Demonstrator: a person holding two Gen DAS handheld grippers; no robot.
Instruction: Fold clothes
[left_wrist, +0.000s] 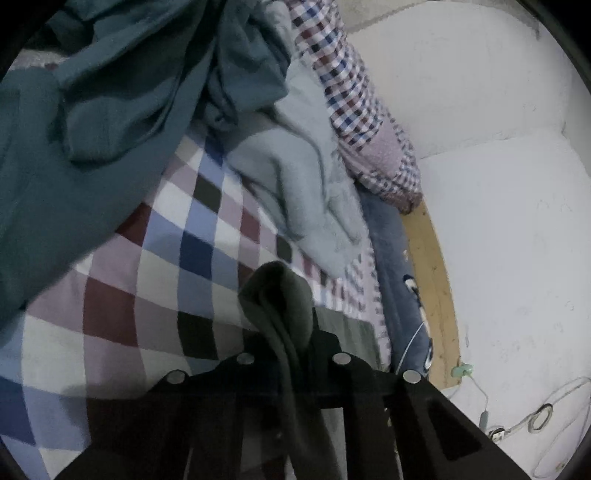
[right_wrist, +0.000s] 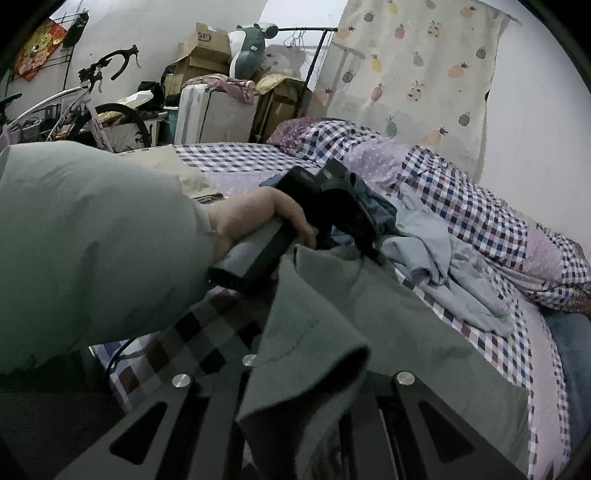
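A grey-green garment (right_wrist: 369, 314) is stretched between both grippers over the checkered bed sheet (left_wrist: 155, 280). My right gripper (right_wrist: 299, 380) is shut on its near edge, and the cloth folds over the fingers. My left gripper (right_wrist: 369, 249), held by a hand (right_wrist: 251, 218), is shut on the far edge. In the left wrist view the same garment (left_wrist: 280, 291) bunches up out of my left gripper (left_wrist: 291, 343) and hides its fingertips. A teal garment (left_wrist: 92, 110) and a light blue garment (left_wrist: 295, 184) lie crumpled on the bed.
A checkered quilt (right_wrist: 480, 214) runs along the wall side of the bed. A wooden bed frame (left_wrist: 432, 288) and cables (left_wrist: 535, 417) lie beside the white wall. Across the room stand a bicycle (right_wrist: 92, 107), cardboard boxes (right_wrist: 203, 51) and a suitcase (right_wrist: 214, 114).
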